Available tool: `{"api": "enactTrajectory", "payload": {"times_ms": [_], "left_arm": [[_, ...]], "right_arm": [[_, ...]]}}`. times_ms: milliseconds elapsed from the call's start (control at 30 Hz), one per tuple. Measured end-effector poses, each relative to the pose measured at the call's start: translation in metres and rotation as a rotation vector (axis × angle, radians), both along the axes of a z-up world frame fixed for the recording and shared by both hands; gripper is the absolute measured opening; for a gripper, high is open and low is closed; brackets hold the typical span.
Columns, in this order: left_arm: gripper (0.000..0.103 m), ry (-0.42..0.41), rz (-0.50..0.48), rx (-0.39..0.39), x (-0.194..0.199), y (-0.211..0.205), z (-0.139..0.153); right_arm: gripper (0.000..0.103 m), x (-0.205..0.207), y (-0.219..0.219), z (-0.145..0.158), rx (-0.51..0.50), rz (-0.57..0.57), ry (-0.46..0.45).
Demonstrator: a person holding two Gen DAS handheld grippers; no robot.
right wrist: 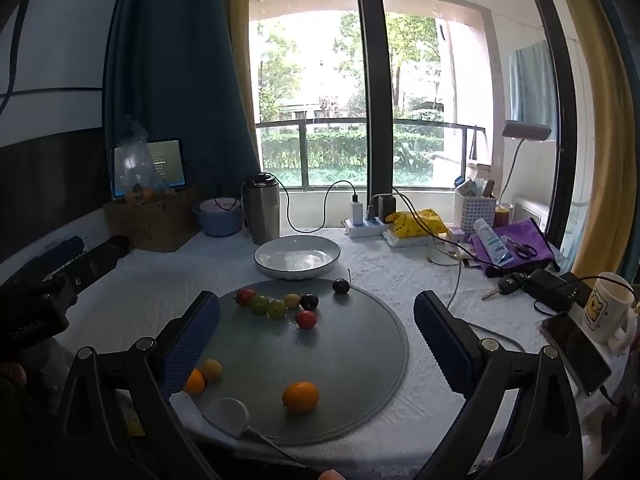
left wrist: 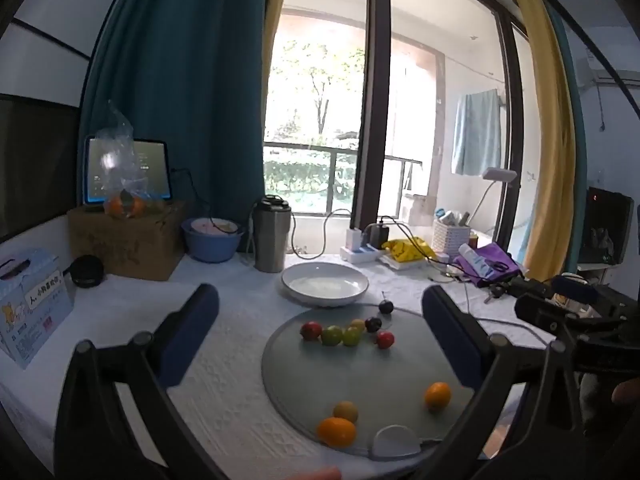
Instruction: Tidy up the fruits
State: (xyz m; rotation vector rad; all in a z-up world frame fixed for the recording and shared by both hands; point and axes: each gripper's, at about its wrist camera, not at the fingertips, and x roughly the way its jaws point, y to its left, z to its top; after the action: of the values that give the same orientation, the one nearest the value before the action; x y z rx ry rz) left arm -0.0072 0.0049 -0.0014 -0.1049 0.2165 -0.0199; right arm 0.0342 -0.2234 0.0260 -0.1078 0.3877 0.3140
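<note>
While both claws gape empty, fruits (right wrist: pixel 276 308) dot the mat (right wrist: pixel 352 360) before the plate (right wrist: pixel 297 256).

Each handheld tool is built alike. The left gripper (left wrist: pixel 320 312) has a black frame whose two arms fork outward, each bearing a pair of round silver screw heads, and ends in blue, finely textured fingers (left wrist: pixel 192 332) — blocky, with rounded tips. The right gripper (right wrist: pixel 316 328) shows the same black fork, silver screws and dimpled blue fingers (right wrist: pixel 192 344). To the left of the right gripper's frame the other tool's black body carries small, unreadable white lettering — partly shadowed.
</note>
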Motion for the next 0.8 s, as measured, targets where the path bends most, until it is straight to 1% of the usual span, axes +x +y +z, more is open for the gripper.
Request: {"api": "enactTrajectory", "payload": {"times_ms": [133,467,533,800], "left_arm": [[0.102,0.000,-0.007,0.004,-0.0022,-0.0021,-0.0006],[0.102,-0.004,-0.015,0.002,-0.0041,-0.0025,-0.0054],[0.102,-0.002,-0.015,0.000,-0.0036,-0.0034,-0.0010],[0.102,-0.006,-0.025,0.008,-0.0047,-0.0062,-0.0004]], "right_arm": [[0.099,-0.0018,-0.0063,0.0034,0.028,0.005,0.003],[0.099,-0.0006,-0.0040,0.0035,0.023,0.004,0.011],[0.099,-0.0008,-0.0038,0.0035,0.023,0.003,0.012],[0.099,-0.0009,-0.0031,0.0038,0.022,0.002,0.012]]}}
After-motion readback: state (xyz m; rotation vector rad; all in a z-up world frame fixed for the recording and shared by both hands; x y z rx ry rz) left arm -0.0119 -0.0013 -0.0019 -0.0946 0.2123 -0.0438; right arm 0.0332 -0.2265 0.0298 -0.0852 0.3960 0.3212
